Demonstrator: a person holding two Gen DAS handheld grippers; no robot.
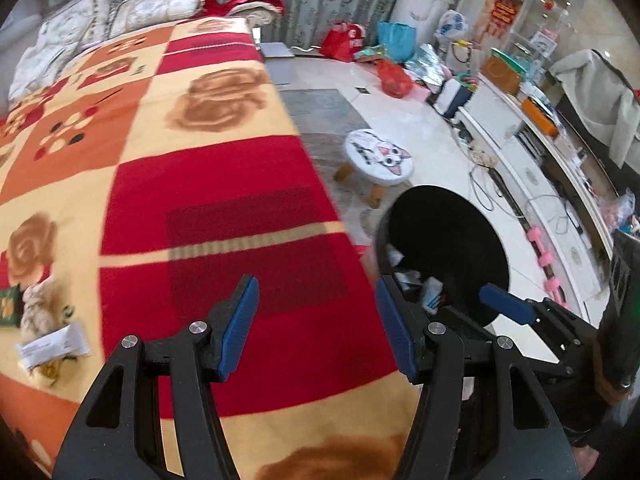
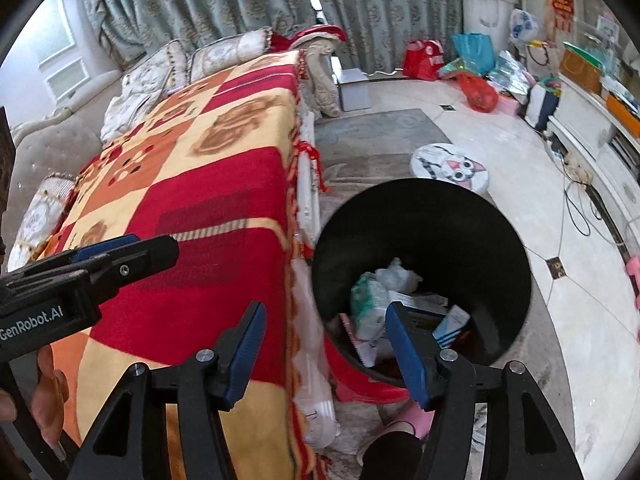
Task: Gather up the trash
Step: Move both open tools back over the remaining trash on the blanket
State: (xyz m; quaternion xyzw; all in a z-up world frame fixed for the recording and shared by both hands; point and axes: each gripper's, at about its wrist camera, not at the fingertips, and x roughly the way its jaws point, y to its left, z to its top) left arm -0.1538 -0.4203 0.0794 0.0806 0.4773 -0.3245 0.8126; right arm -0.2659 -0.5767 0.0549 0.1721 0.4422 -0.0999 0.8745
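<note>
Trash lies in two places: wrappers and crumpled paper fill the bottom of the black bin, which stands on the floor just beside the bed, and a small heap of wrappers rests on the patterned red and orange blanket. A round cat-face stool stands beyond the bin. The left gripper hangs over the blanket, jaws wide apart and holding nothing. The right gripper hangs between bed edge and bin, jaws also spread, empty.

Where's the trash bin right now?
The black trash bin stands on the floor beside the blanket-covered sofa, just ahead of the right claw.
</note>
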